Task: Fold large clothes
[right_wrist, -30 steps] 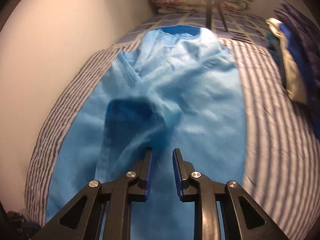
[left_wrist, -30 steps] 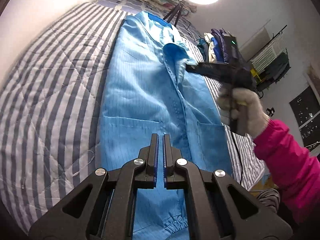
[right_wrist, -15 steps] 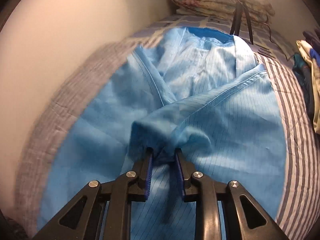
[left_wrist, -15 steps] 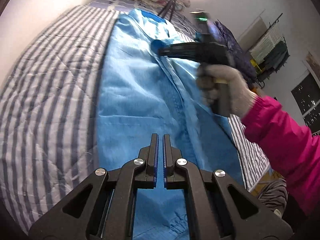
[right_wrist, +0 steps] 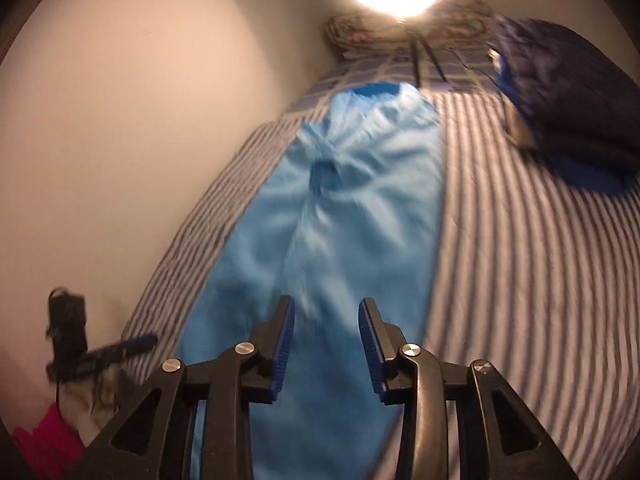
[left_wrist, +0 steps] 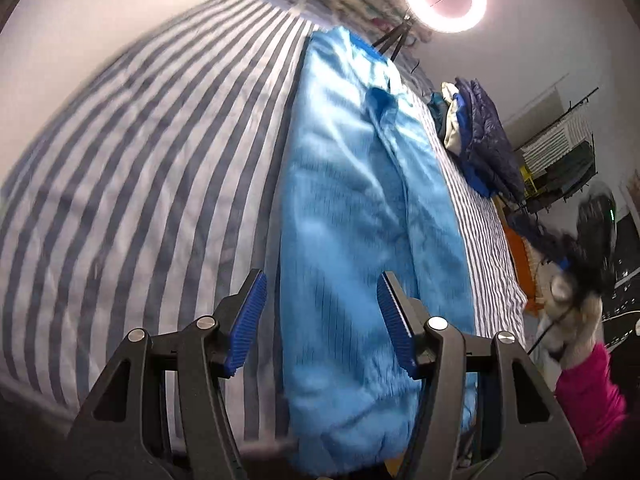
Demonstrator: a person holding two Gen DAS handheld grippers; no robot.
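Now both sides are folded in, and both tongs let go

Lengthwise along the striped bed (left_wrist: pixel 140 168) lies the blue garment (left_wrist: pixel 352 208), narrowed to a long strip with its sleeve laid over the front, which reads as the first folds done. Left tongs (left_wrist: pixel 322 320) have just been opening and hang released above the hem, nothing between them. Right tongs (right_wrist: pixel 326 346), likewise just opened, hover empty over the cloth, probably clearing off before the crosswise fold.

blue garment (left_wrist: pixel 360 240) hem behind fingers (left_wrist: pixel 394 330); right hand (left_wrist: pixel 572 312) motion-blurred.
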